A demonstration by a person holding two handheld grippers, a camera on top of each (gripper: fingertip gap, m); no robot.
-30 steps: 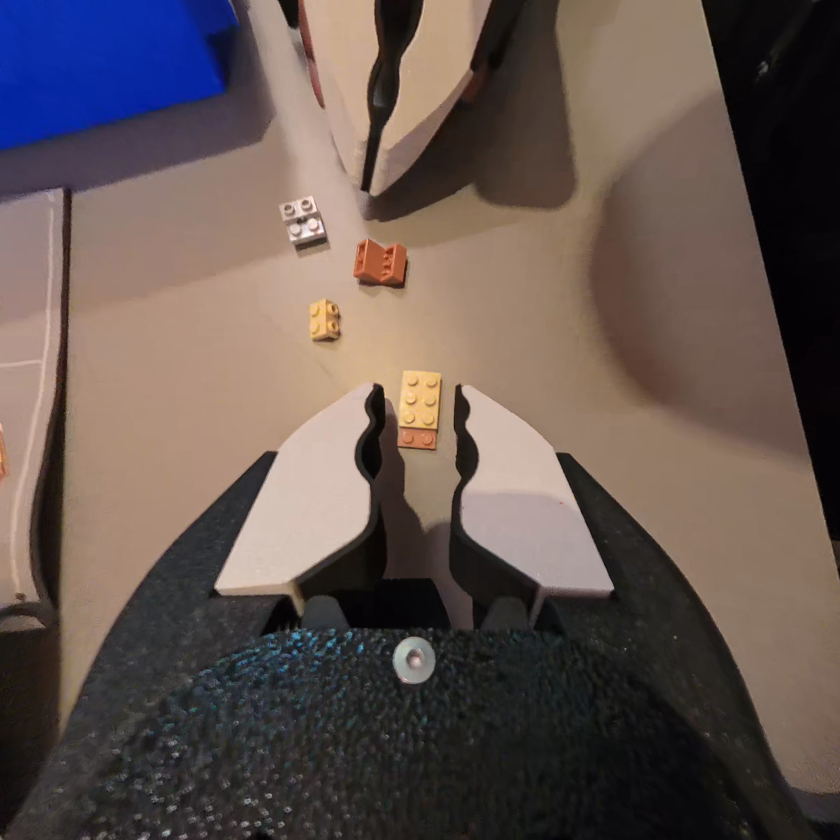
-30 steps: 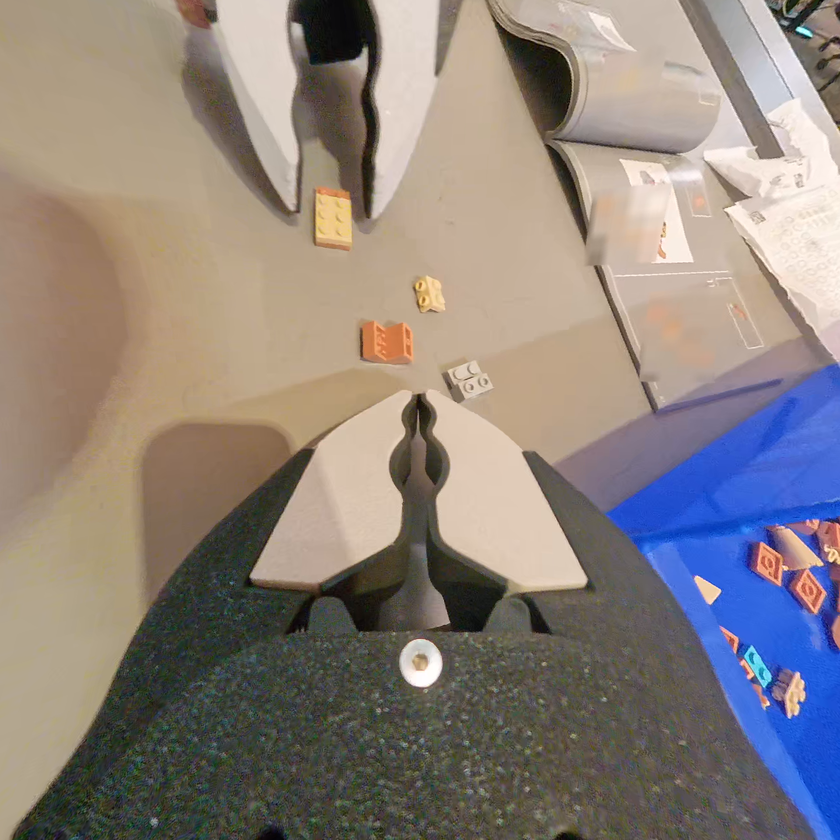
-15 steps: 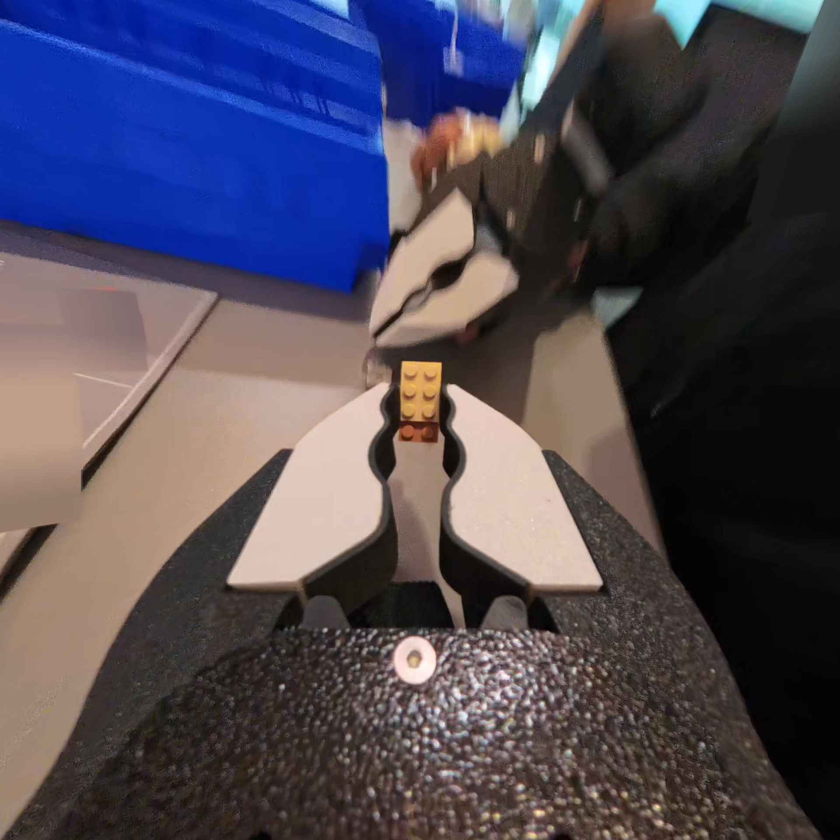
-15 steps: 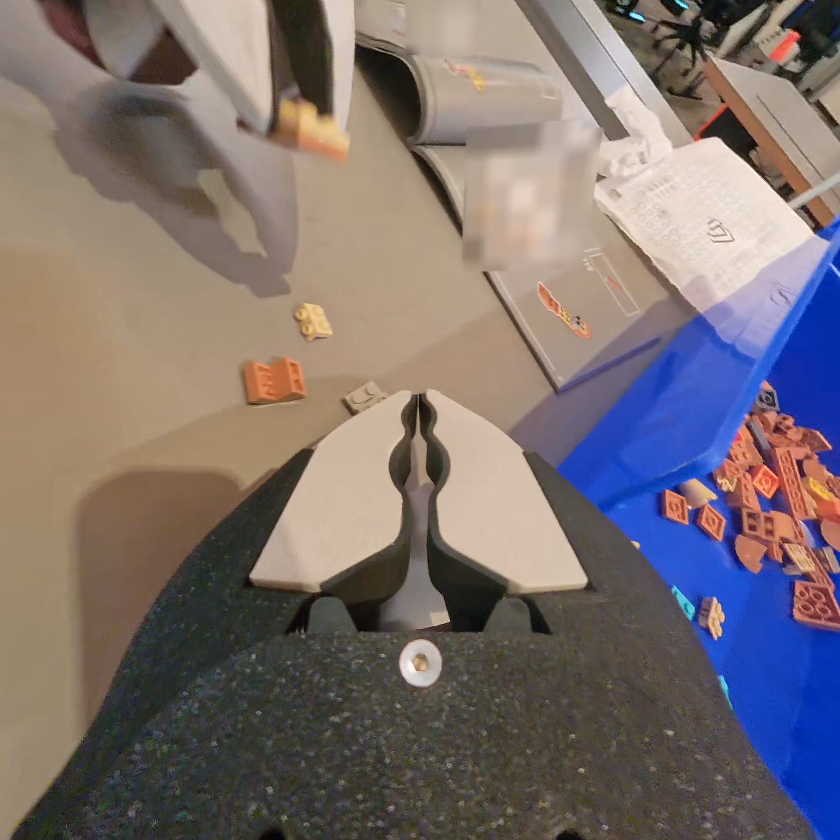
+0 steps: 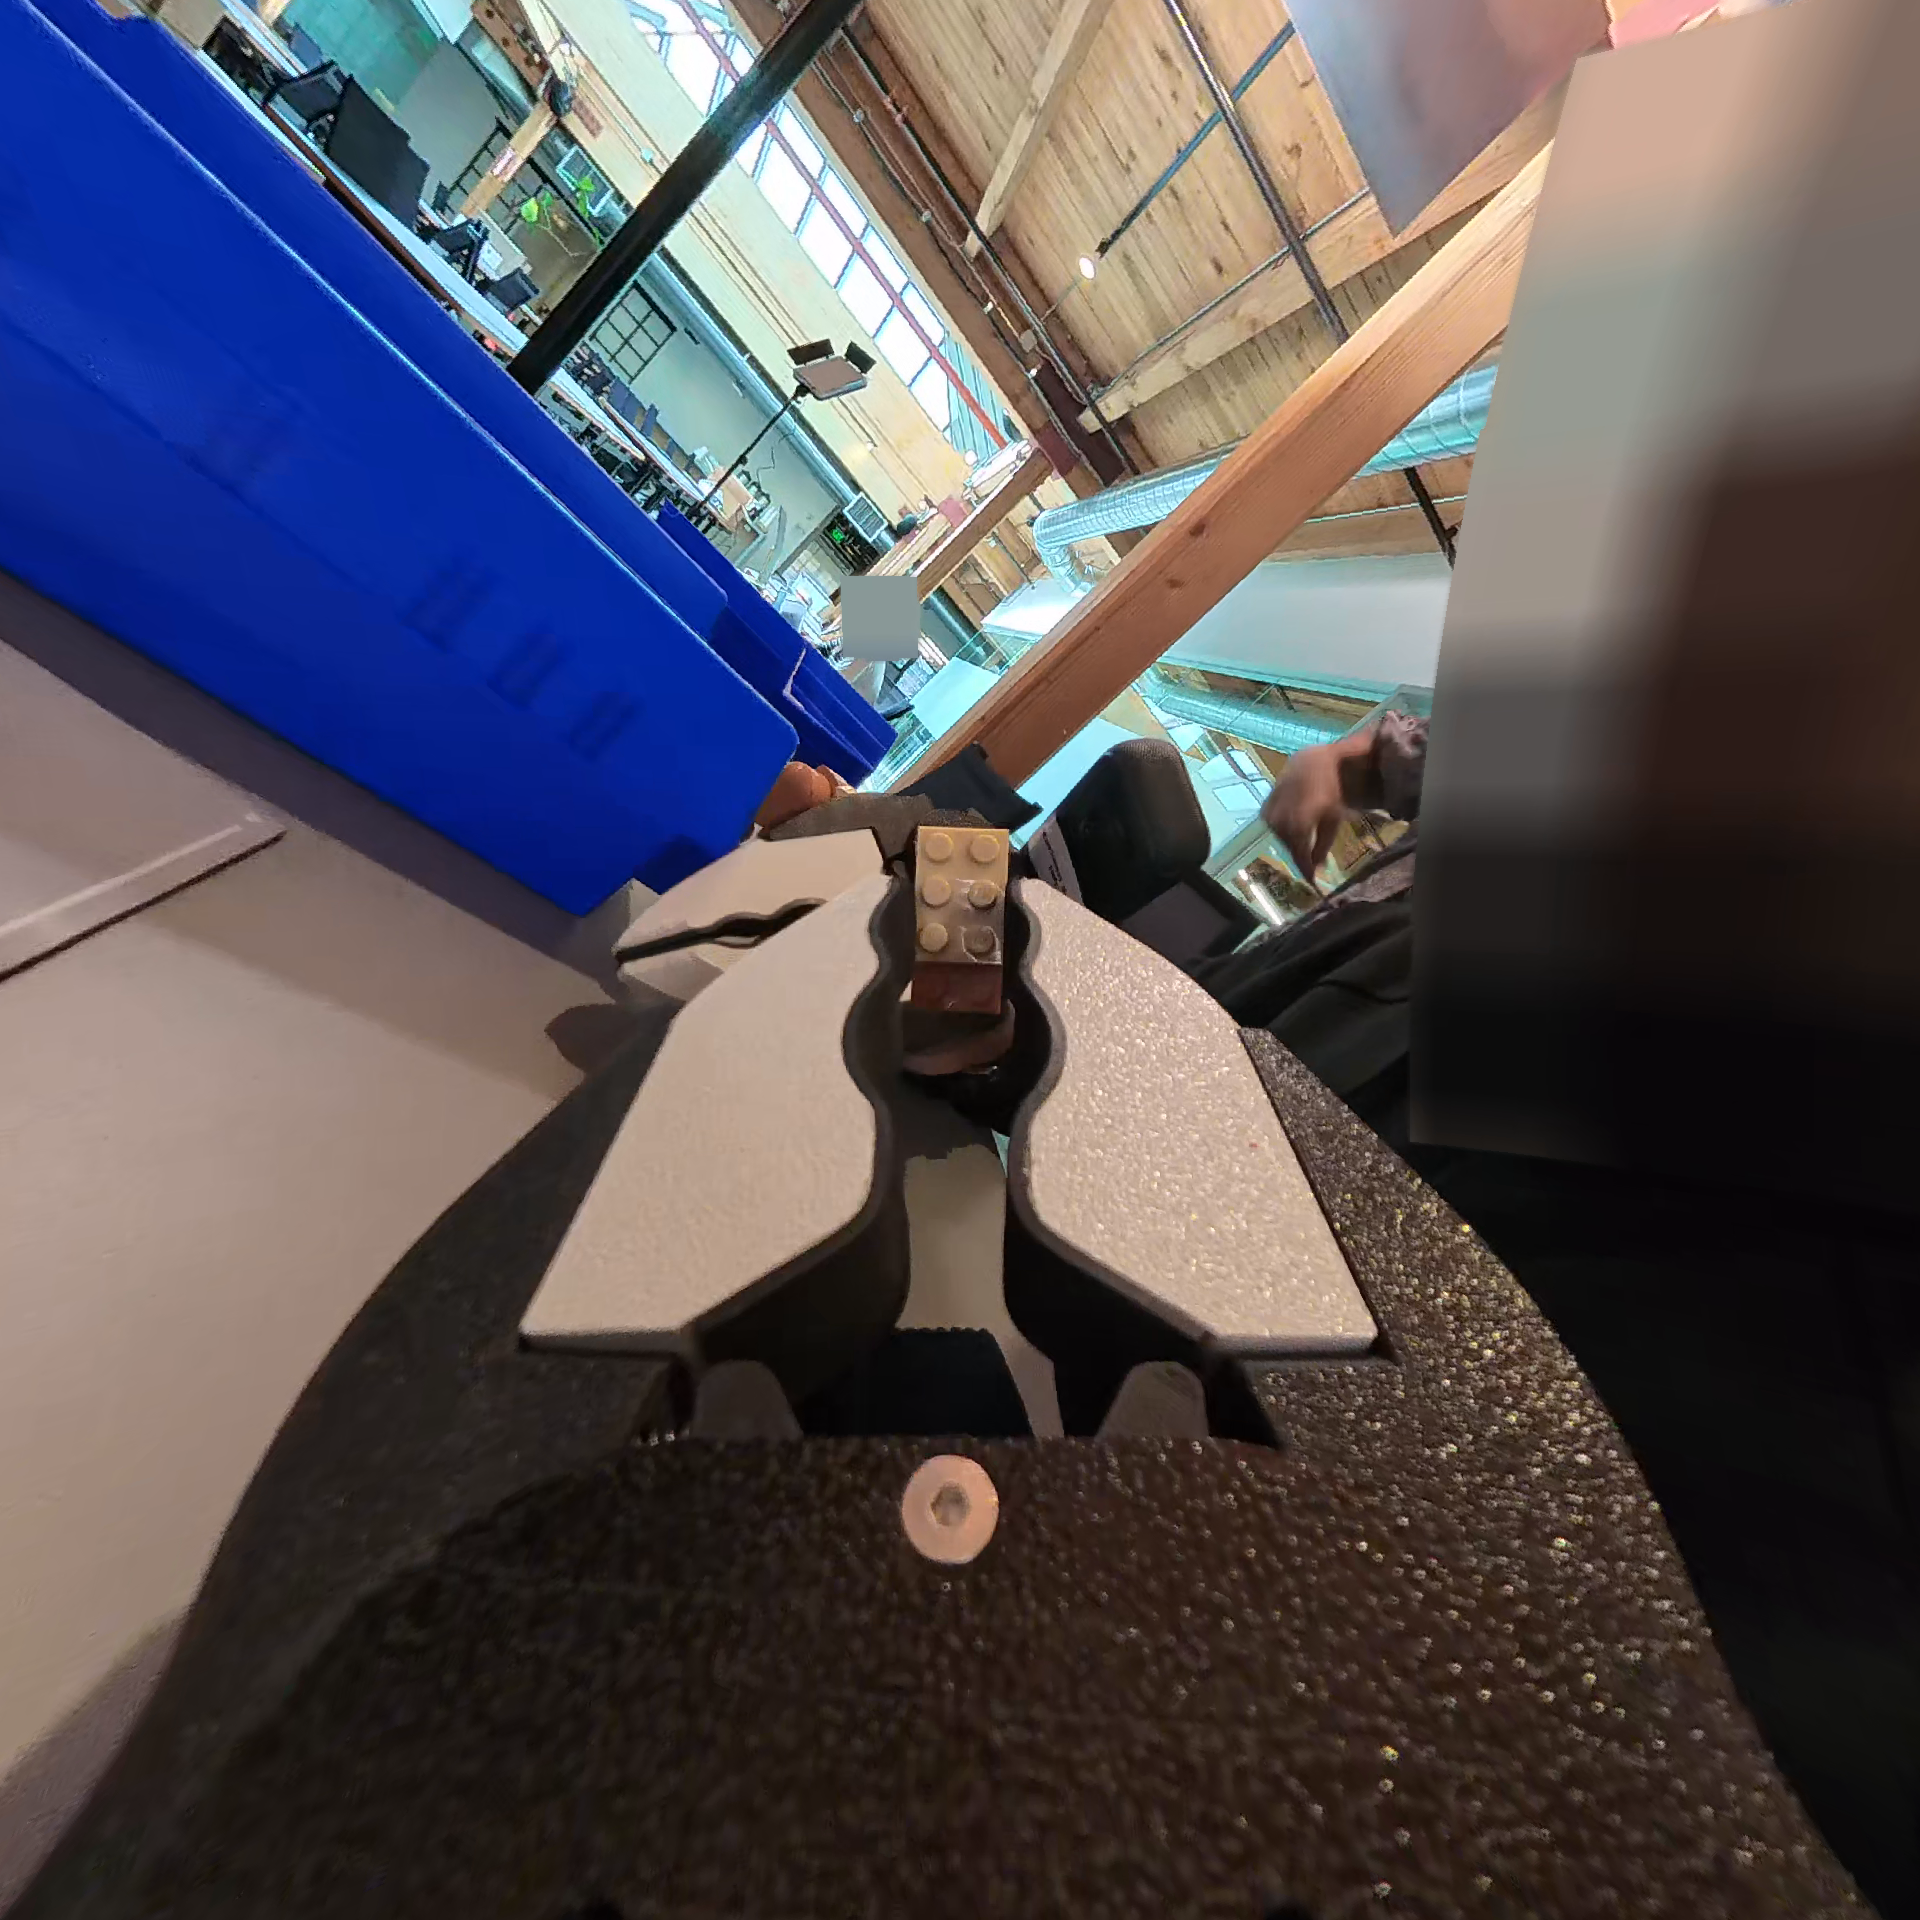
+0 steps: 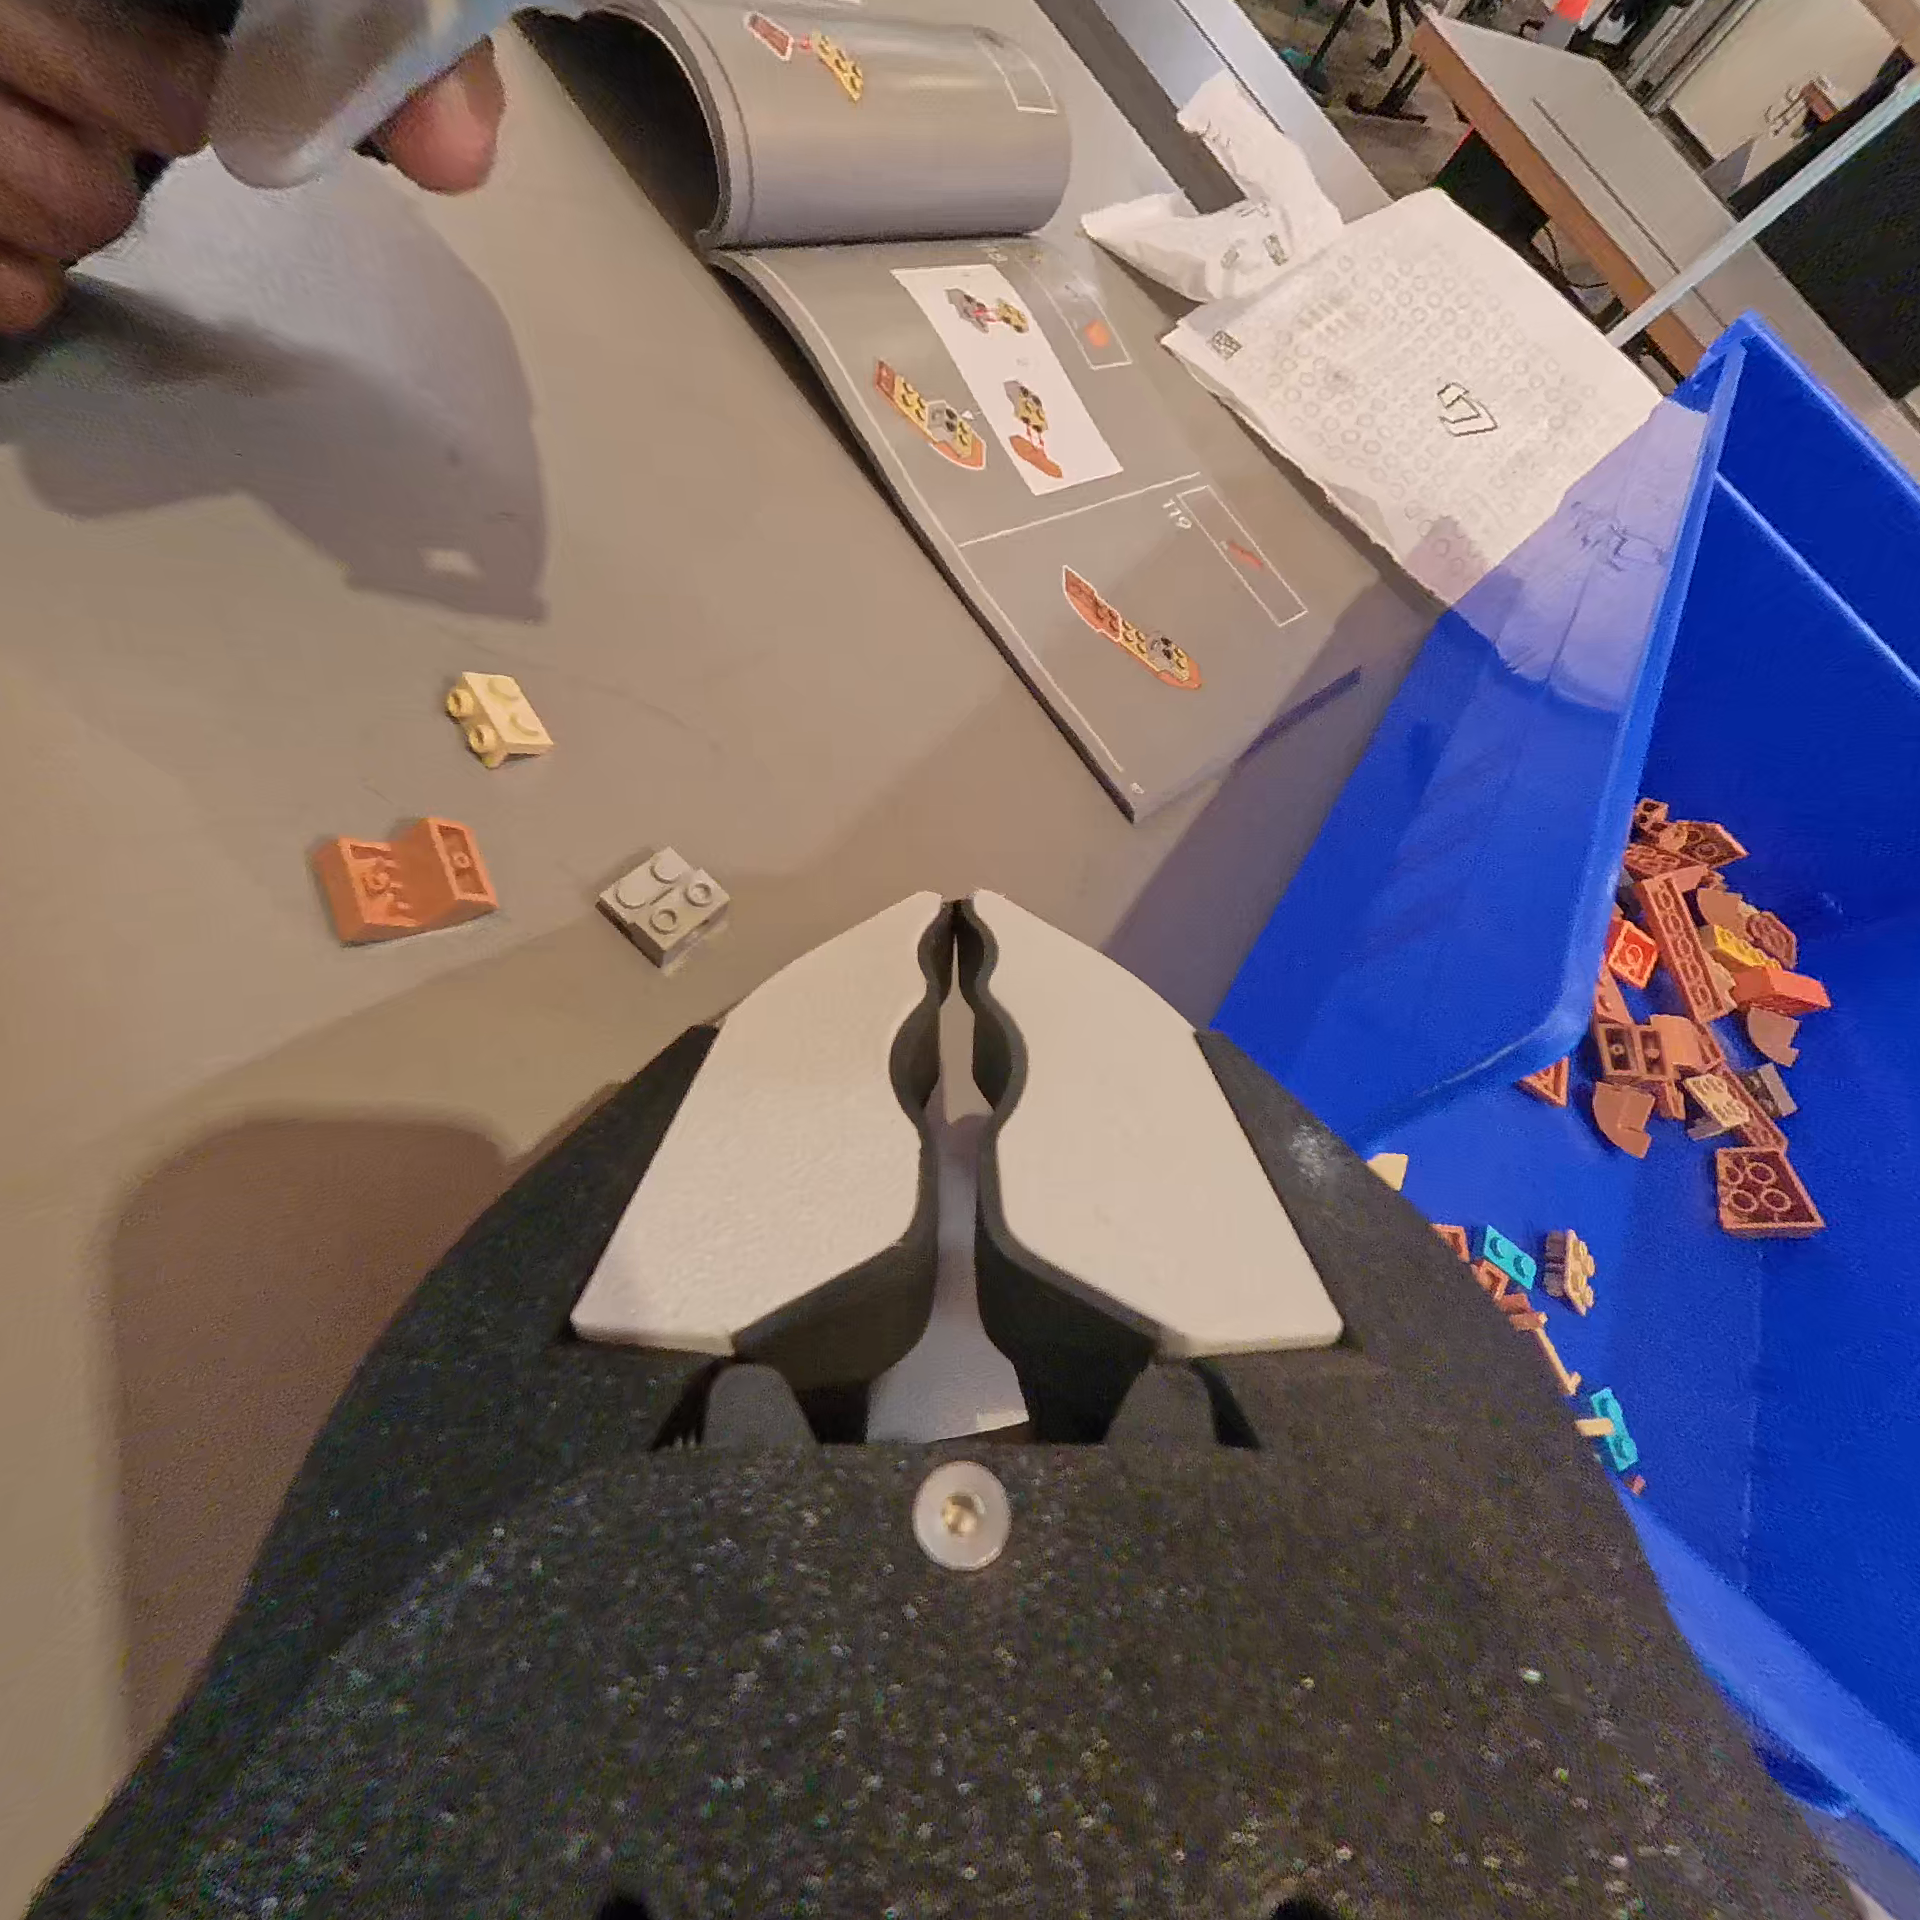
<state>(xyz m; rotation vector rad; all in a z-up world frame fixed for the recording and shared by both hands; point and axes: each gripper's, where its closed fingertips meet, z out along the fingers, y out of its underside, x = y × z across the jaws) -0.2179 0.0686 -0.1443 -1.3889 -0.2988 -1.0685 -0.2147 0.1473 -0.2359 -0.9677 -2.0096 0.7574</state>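
My left gripper [image 5: 958,914] is shut on a small brick stack [image 5: 960,902]: a tan studded plate on a brown plate, held up off the table and tilted toward the ceiling. My right gripper [image 6: 957,906] is shut with nothing between its pads, low over the grey table [image 6: 208,1018]. It also shows in the left wrist view [image 5: 727,914], just beyond the stack. A grey bracket brick [image 6: 665,900] lies just left of the right fingertips. An orange brick [image 6: 403,883] and a tan bracket brick [image 6: 499,717] lie farther left.
A blue bin [image 6: 1714,935] holding several loose bricks stands at the right. An open instruction booklet [image 6: 1039,416] and white printed sheets [image 6: 1403,395] lie behind. A hand on the left gripper's body [image 6: 62,125] is at the top left. Blue bins [image 5: 312,468] fill the left wrist view's left side. My right fingertips sit around 12 cm from my left ones.
My left gripper closed on the tan and brown brick stack on the table, then lifted it and tilted upward. The right gripper stayed shut and shifted toward the blue bin.
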